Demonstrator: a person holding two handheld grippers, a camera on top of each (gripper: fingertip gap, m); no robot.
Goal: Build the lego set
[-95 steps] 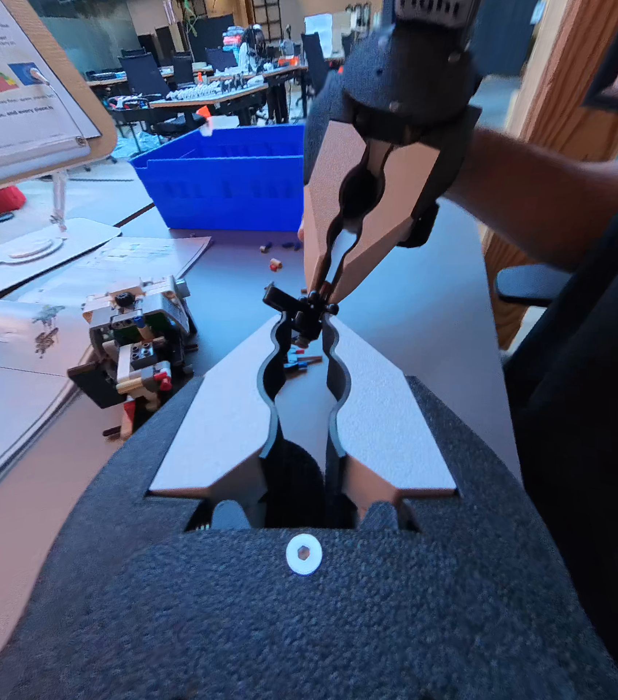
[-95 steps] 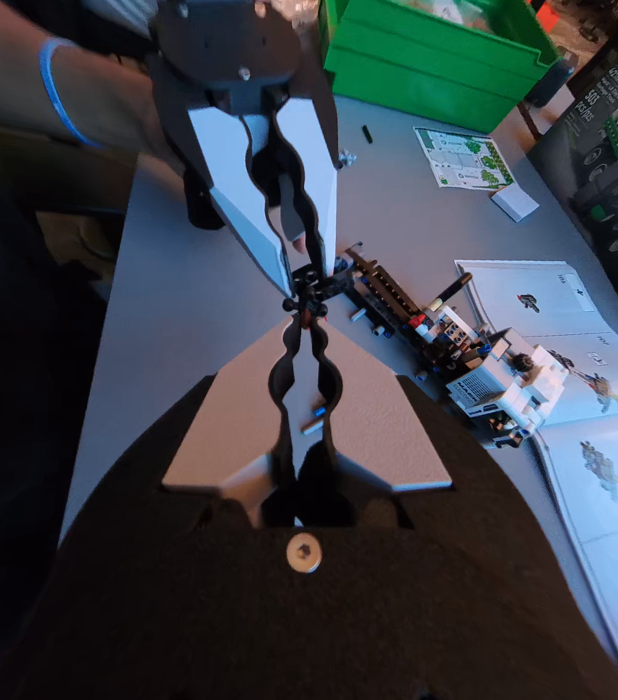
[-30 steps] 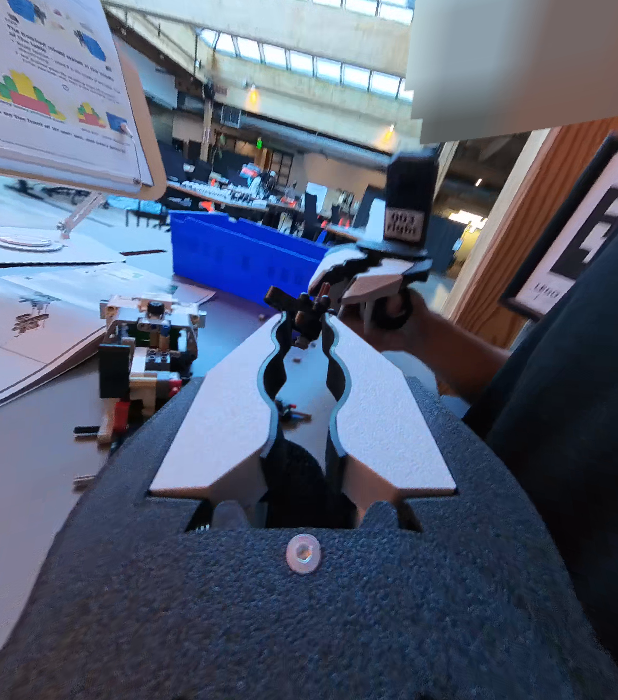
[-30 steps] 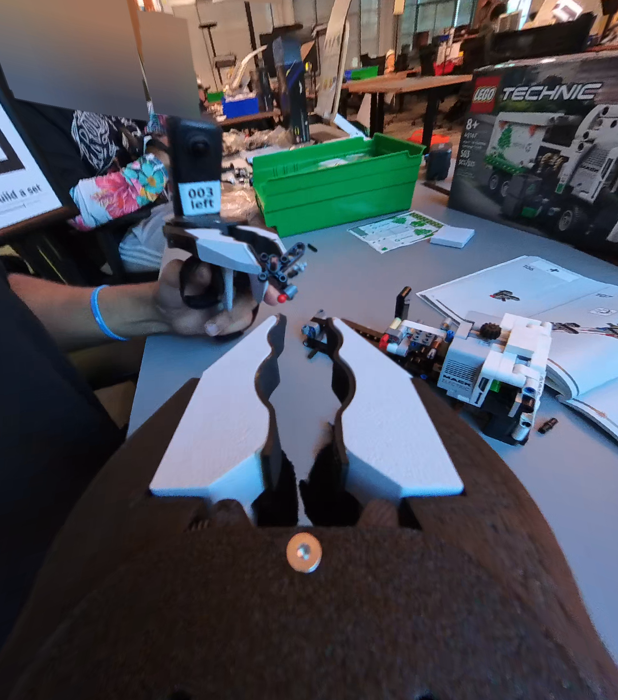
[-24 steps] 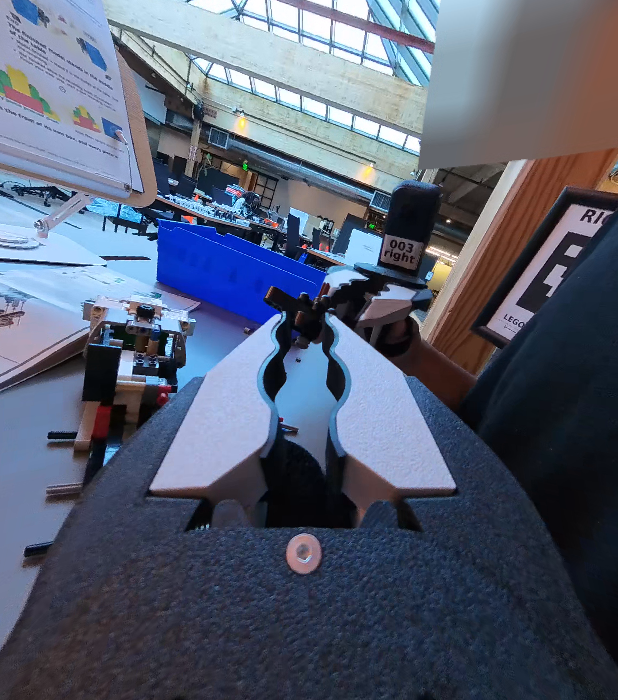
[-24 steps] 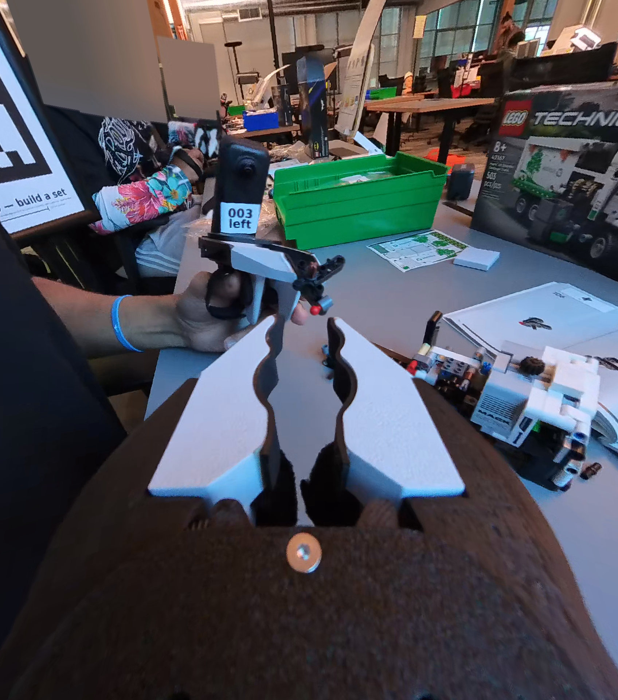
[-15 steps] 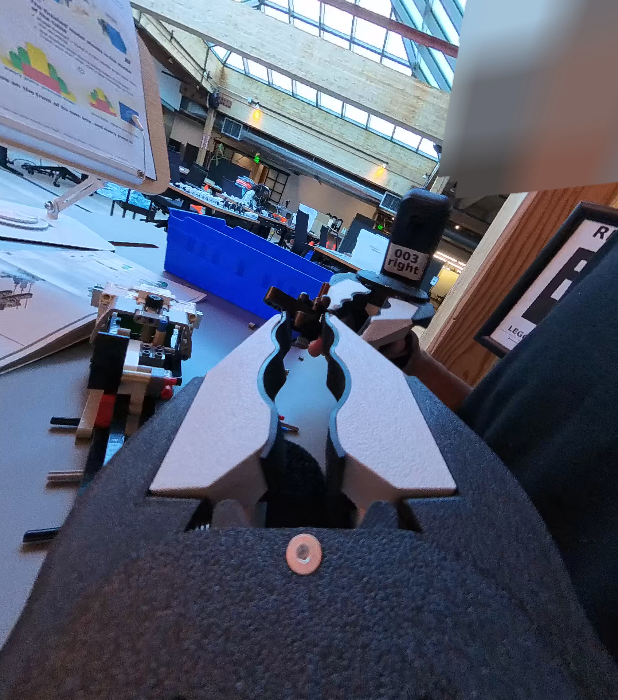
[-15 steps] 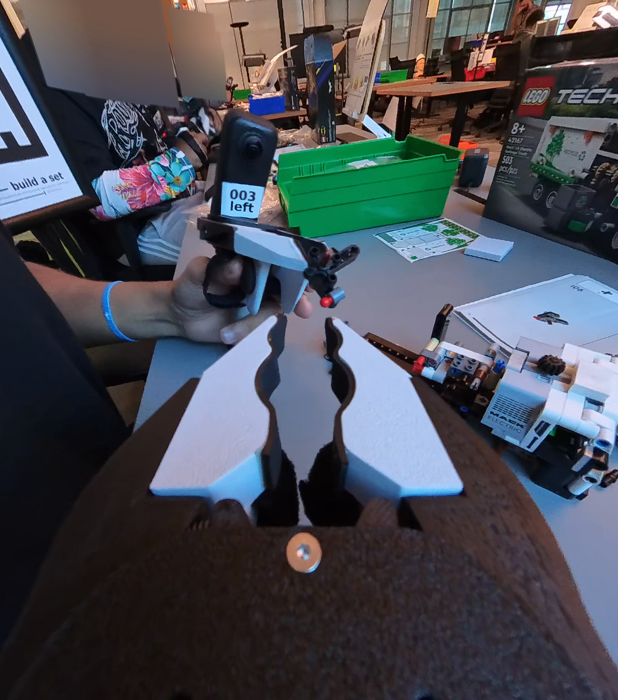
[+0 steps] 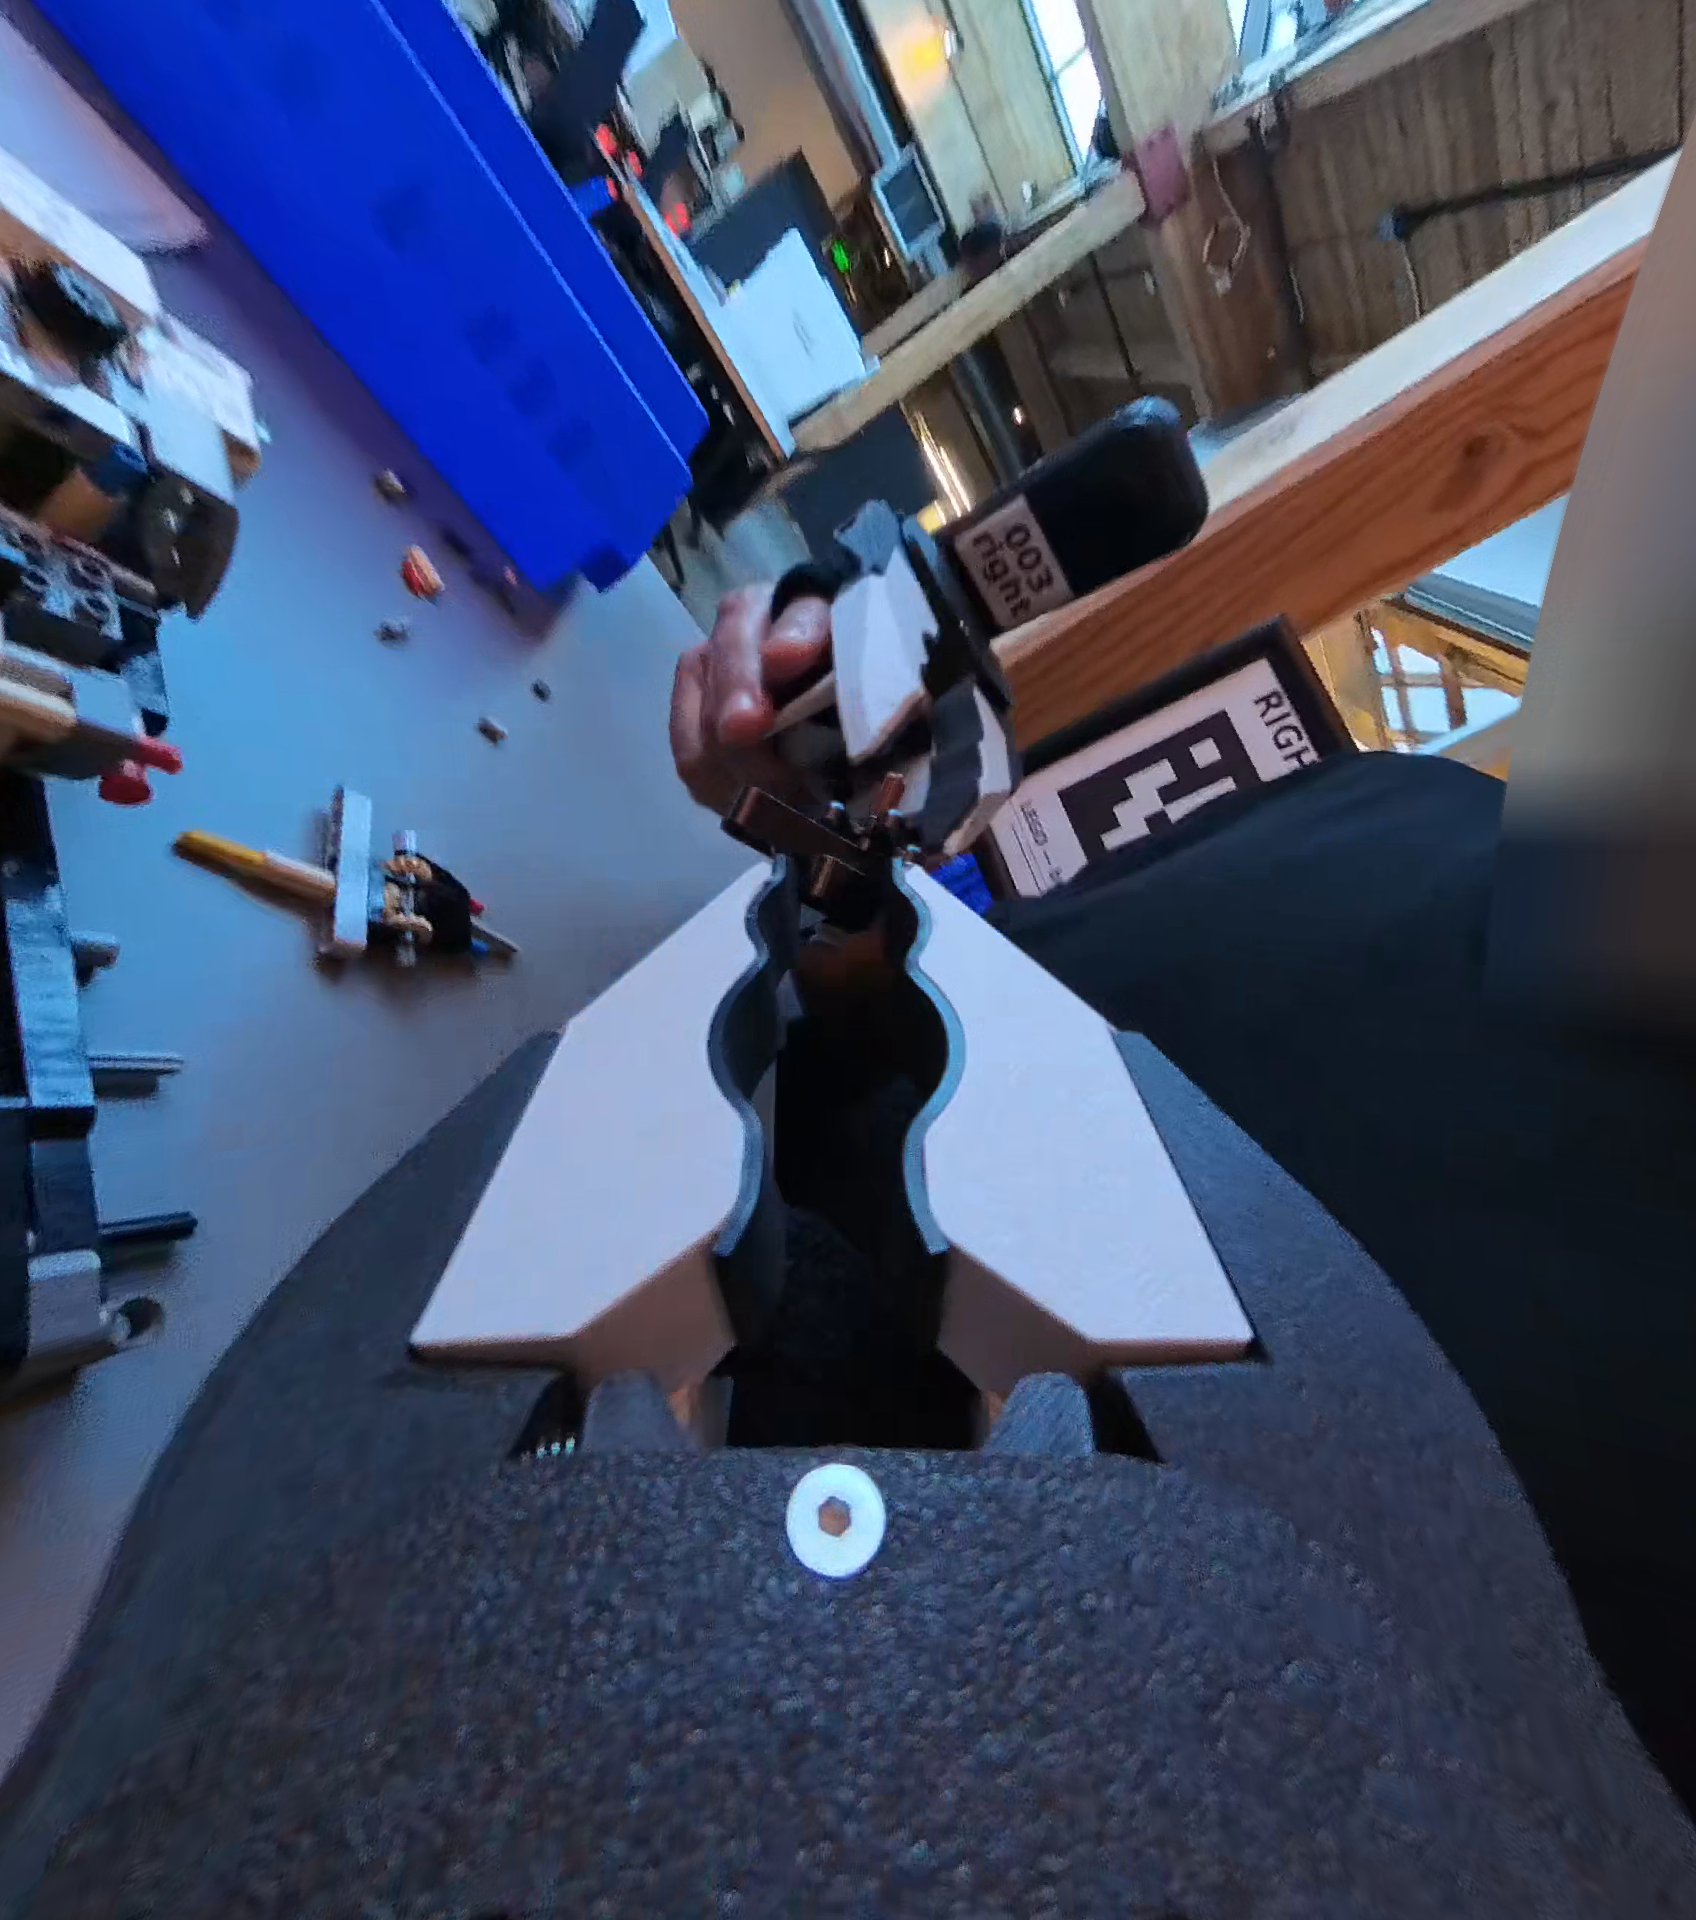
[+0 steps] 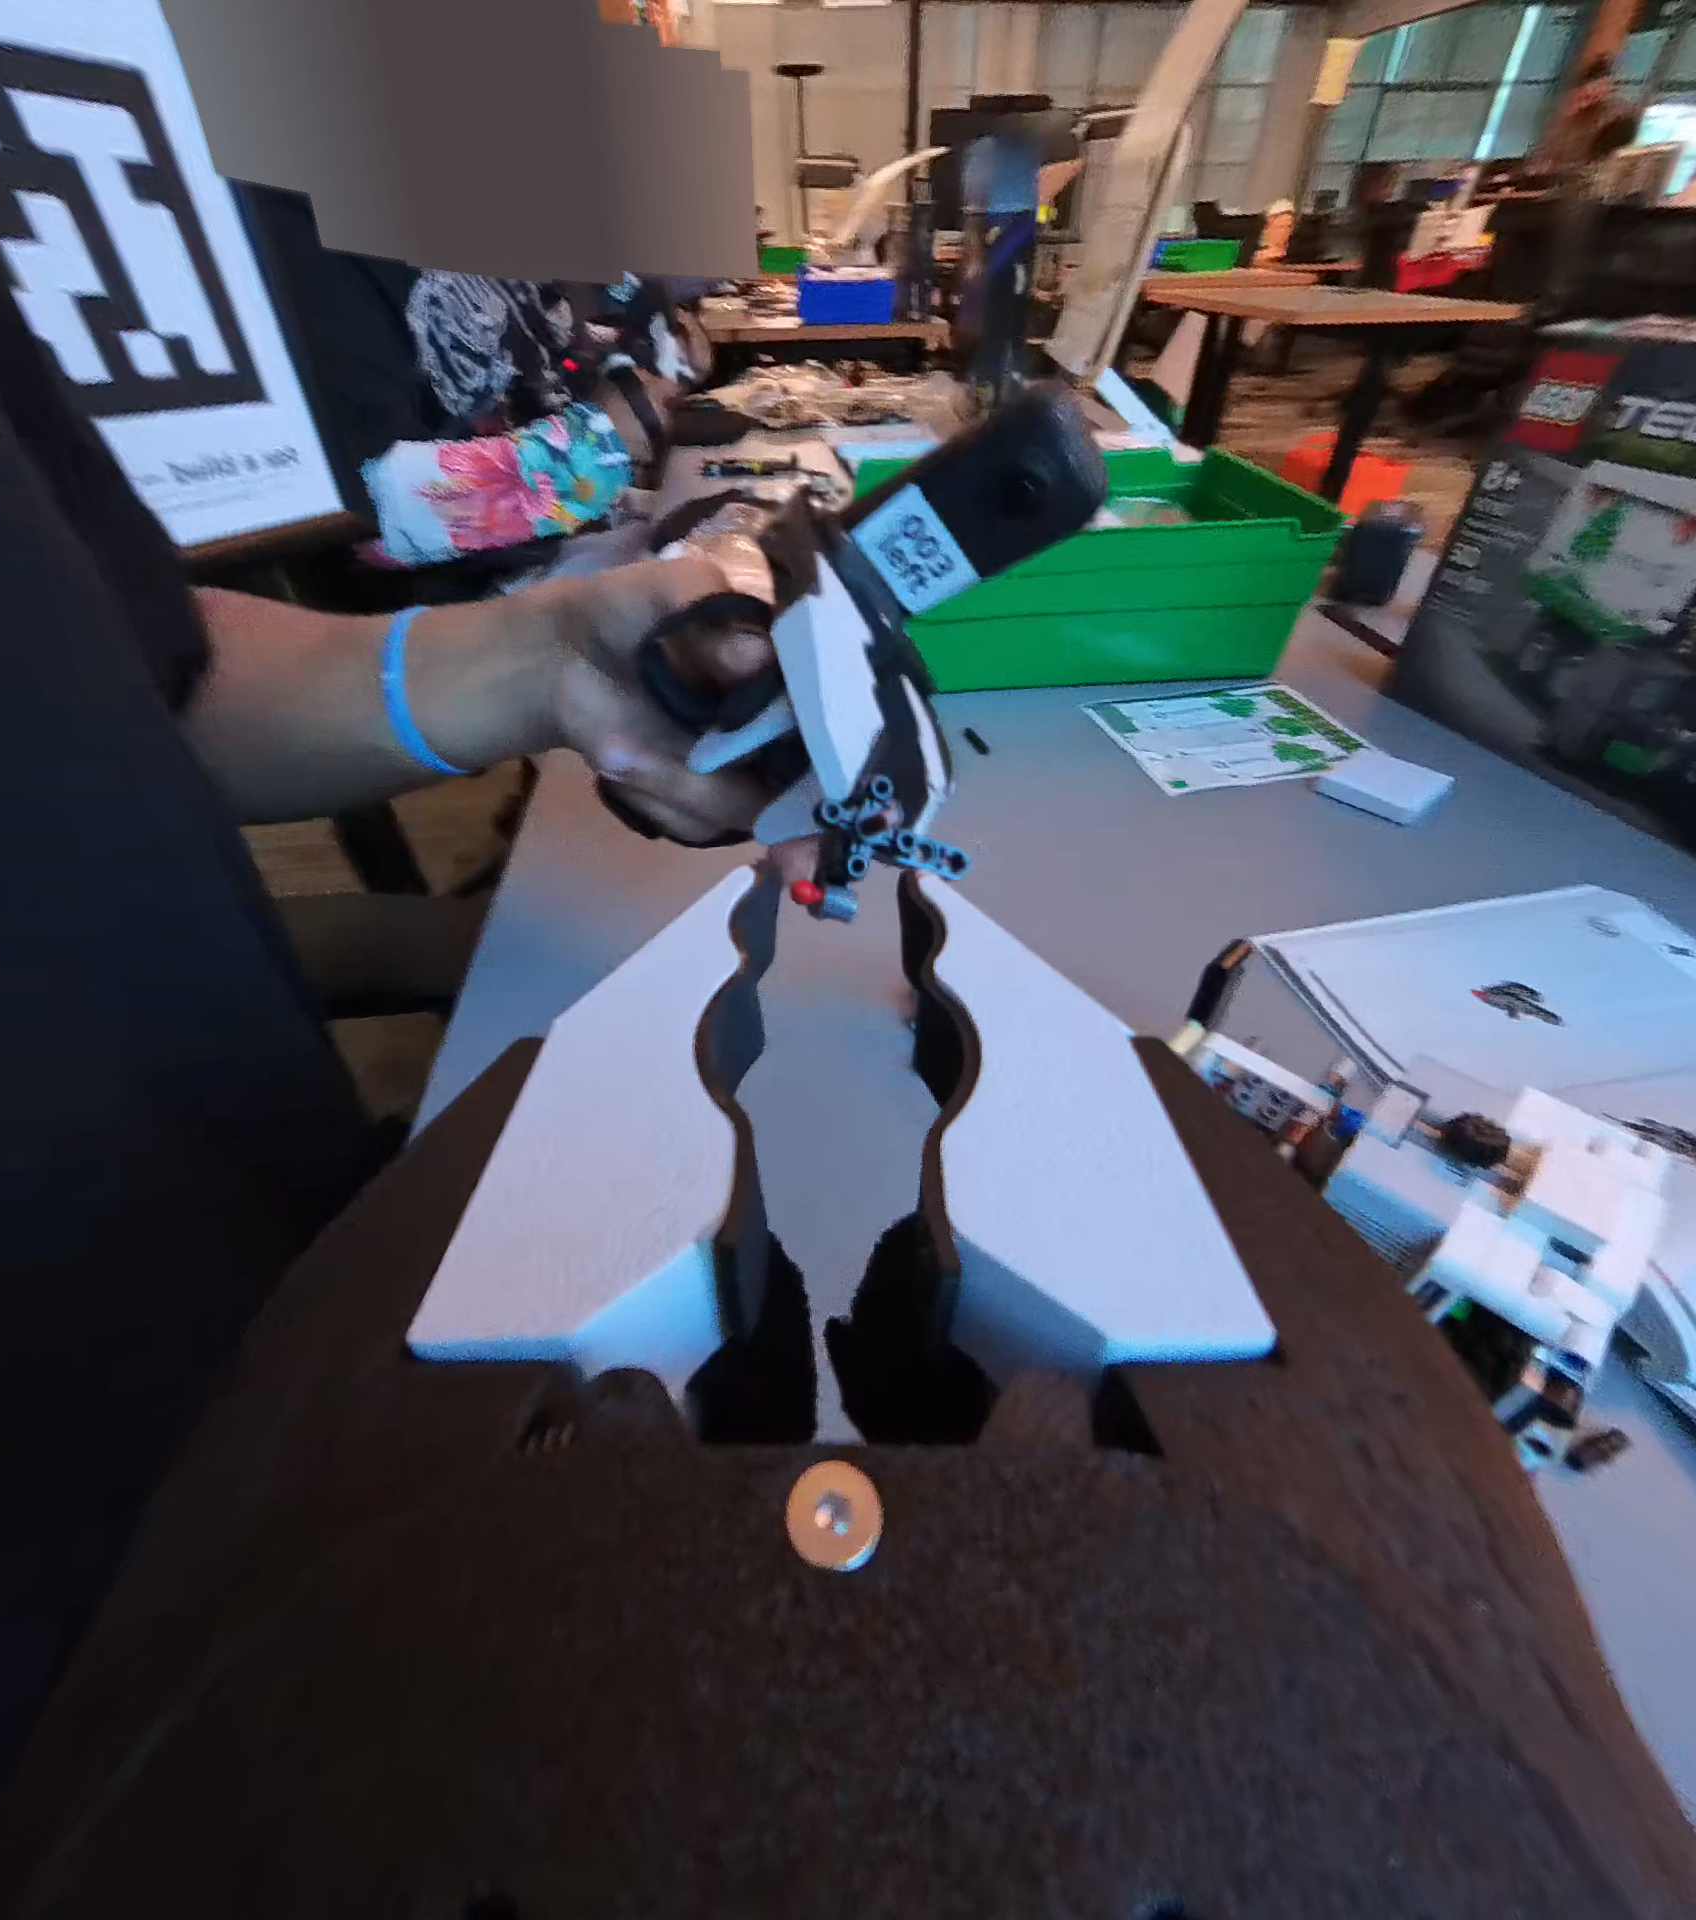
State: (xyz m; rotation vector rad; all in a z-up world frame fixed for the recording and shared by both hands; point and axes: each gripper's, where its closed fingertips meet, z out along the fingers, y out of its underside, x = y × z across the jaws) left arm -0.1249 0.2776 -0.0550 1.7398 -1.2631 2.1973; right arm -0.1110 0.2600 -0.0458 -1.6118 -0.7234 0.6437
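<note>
My left gripper (image 9: 836,883) is shut on a small dark grey lego assembly (image 9: 823,831) with a red pin, held in the air over the near table edge. In the right wrist view the left gripper (image 10: 875,821) points down and the assembly (image 10: 870,842) hangs from its tips. My right gripper (image 10: 828,894) is open and empty, with its tips right under that assembly. It also shows in the left wrist view (image 9: 927,790), just beyond the piece. The partly built white truck (image 10: 1509,1226) stands on the grey table to the right.
An open instruction booklet (image 10: 1550,987) lies behind the truck. A green bin (image 10: 1135,603) and the set's box (image 10: 1654,540) stand farther back. A blue bin (image 9: 408,260), a small sub-assembly (image 9: 387,883) and loose pins (image 9: 423,569) are on the table. Less than 4 cm separates the two grippers' tips. The partly built white truck (image 10: 1509,1226) is about 15 centimeters from both grippers' fingertips. The left camera catches it too, in the left wrist view (image 9: 169,353).
The left gripper has rolled over sideways and tipped its held assembly downward. The two grippers have come closer, so the piece now sits at the right gripper's tips.
</note>
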